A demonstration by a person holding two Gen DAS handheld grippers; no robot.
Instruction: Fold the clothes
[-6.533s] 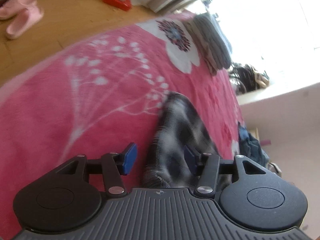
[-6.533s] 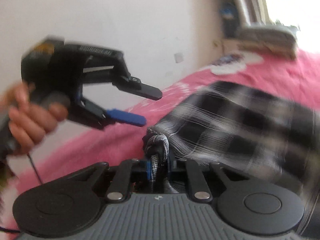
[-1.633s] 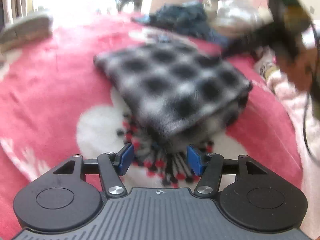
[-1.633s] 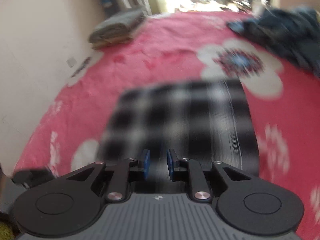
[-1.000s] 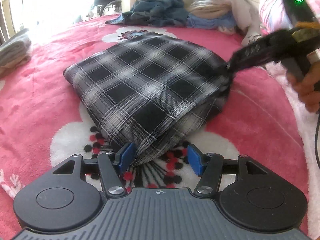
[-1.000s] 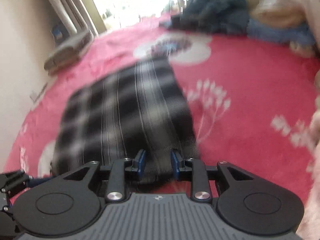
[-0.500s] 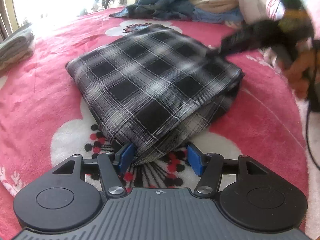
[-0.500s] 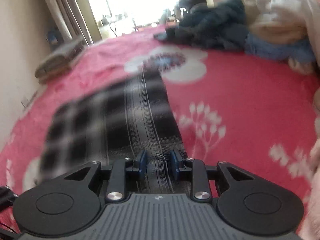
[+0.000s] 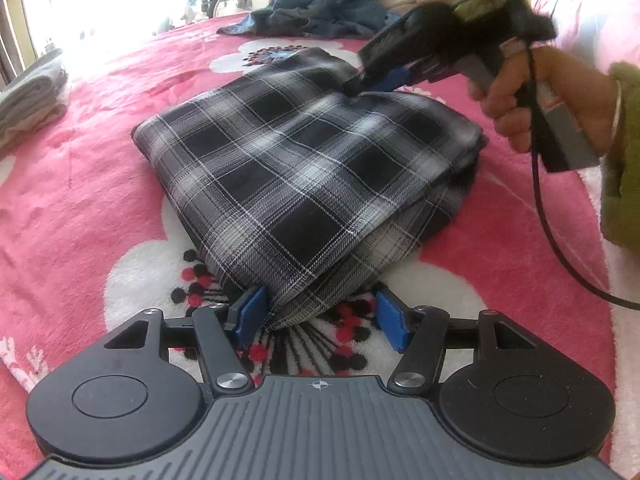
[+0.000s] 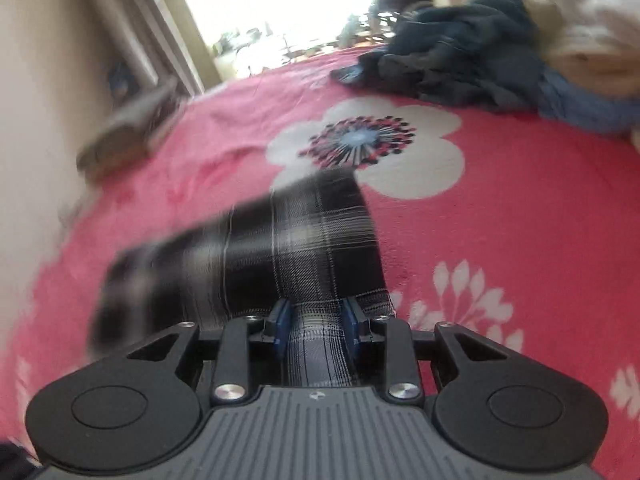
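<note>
1. the plaid shirt (image 9: 308,168) is lying folded into a thick, roughly square bundle on the bed (image 9: 80,208), sitting partly over a white flower printed on the pink blanket.
2. its nearest corner is poking in between the blue pads of the left gripper (image 9: 320,316), whose jaws are standing wide; the left pad is just touching the fabric edge while the right pad is sitting clear of it, so nothing is being squeezed there.
3. at the far side of the bundle the right gripper (image 9: 372,80) is coming down onto the top layer, with a hand (image 9: 532,96) wrapped round its handle and a cable trailing down from it.
4. in the right wrist view the plaid cloth is running between the jaws of that gripper (image 10: 316,322); they are set narrow, with the pads on either side of a band of fabric, but i cannot tell whether they are truly pinching it.
5. a green sleeve (image 9: 624,152) is showing at the wrist of that hand.
6. farther off, a heap of dark blue clothes (image 9: 320,4) is lying at the far end of the bed, with pale garments (image 10: 584,20) piled beside it.
7. a folded grey stack (image 9: 28,96) is resting near the bed's left edge, well apart from the shirt.
</note>
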